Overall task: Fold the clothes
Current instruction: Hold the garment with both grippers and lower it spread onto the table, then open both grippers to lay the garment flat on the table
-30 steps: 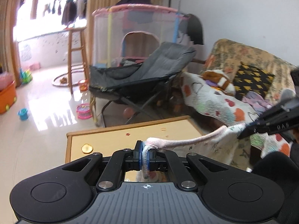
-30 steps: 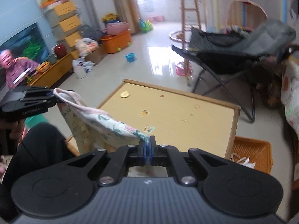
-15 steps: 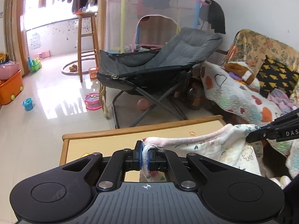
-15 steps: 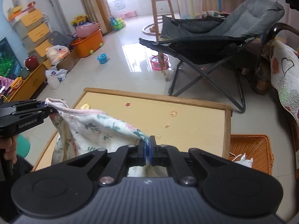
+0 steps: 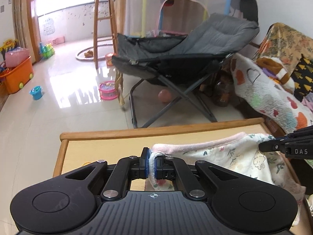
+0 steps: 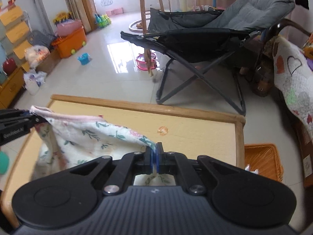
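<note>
A small white garment with a floral print and pink trim [image 5: 230, 154] hangs stretched between my two grippers above the low wooden table [image 5: 109, 146]. My left gripper [image 5: 151, 163] is shut on one pink-trimmed corner. My right gripper [image 6: 156, 157] is shut on the other corner of the garment [image 6: 88, 137]. The right gripper also shows at the right edge of the left wrist view [image 5: 289, 146], and the left gripper at the left edge of the right wrist view [image 6: 17, 121]. The cloth's lower part sags onto the table top.
A grey folding chair [image 5: 185, 54] stands beyond the table's far edge. A sofa with a patterned blanket [image 5: 264, 90] is at the right. An orange wicker basket [image 6: 262, 160] sits on the floor by the table's right side. Toys and an orange bin [image 6: 70, 41] lie further off.
Both grippers have come down and forward over the table with the garment held between them. The cloth now hangs lower, close to the table top.
</note>
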Demonstrator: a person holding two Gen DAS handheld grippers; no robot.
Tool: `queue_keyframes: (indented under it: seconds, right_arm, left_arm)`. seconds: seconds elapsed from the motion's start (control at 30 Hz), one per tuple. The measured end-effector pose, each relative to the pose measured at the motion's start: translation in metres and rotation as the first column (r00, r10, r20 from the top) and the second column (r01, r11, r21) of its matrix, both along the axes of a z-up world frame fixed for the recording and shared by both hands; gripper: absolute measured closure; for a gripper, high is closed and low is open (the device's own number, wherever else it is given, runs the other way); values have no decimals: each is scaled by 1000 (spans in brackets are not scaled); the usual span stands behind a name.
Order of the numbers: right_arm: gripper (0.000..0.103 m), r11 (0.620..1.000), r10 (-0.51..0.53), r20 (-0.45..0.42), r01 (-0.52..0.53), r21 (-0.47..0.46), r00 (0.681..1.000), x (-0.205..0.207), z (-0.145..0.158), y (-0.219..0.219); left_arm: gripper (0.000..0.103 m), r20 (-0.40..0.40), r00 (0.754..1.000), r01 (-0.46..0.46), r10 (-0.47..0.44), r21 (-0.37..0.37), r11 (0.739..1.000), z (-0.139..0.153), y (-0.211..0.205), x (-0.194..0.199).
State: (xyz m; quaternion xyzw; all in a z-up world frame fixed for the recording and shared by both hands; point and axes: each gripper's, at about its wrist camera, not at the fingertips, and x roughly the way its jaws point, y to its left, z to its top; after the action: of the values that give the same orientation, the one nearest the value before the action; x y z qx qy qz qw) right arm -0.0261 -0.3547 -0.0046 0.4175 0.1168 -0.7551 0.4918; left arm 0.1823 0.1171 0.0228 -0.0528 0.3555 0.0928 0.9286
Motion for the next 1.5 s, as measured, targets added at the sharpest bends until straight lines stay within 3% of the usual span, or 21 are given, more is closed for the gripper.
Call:
queue_keyframes:
  seconds: [0.27, 0.37, 0.6, 0.8, 0.97, 1.07, 1.17, 1.27, 1.4, 1.5]
  right_arm:
    - [100, 999, 10, -6, -10, 49, 1000, -3, -20, -21]
    - [99, 998, 13, 4, -13, 63, 1000, -9, -26, -22]
    - [99, 998, 1, 15, -2, 56, 1000, -16, -33, -20]
    - [96, 1000, 4, 33, -5, 30, 999, -22, -38, -18]
    - [95, 999, 35, -9, -35, 31, 999, -20, -32, -16]
    - [93, 999, 38, -15, -38, 6, 999, -21, -23, -14]
    - [88, 999, 31, -26, -31, -14, 999, -22, -15, -12]
    - [76, 999, -4, -11, 3, -51, 1000, -25, -10, -8]
    - [69, 991, -84, 56, 89, -97, 995, -33, -9, 1]
    - [68, 987, -113, 58, 119, -105, 992, -33, -7, 8]
  left_arm:
    - [97, -75, 997, -7, 9, 22, 1000, -26, 8, 28]
    - [92, -105, 994, -11, 14, 31, 999, -33, 11, 36]
    - [87, -111, 993, -24, 29, 42, 999, -35, 15, 44]
    - [87, -184, 983, -16, 25, 47, 999, -41, 16, 50]
    - [87, -226, 974, -44, 33, -45, 998, -40, 22, 54]
    - [87, -187, 980, -92, 74, -91, 992, -38, 27, 51]
    - [87, -180, 979, -106, 91, -74, 992, -37, 25, 51]
    - [87, -179, 980, -97, 86, -53, 994, -37, 21, 51]
    - [87, -153, 985, -102, 78, -152, 983, -37, 27, 48]
    - [87, -127, 986, -138, 107, -272, 952, -41, 39, 42]
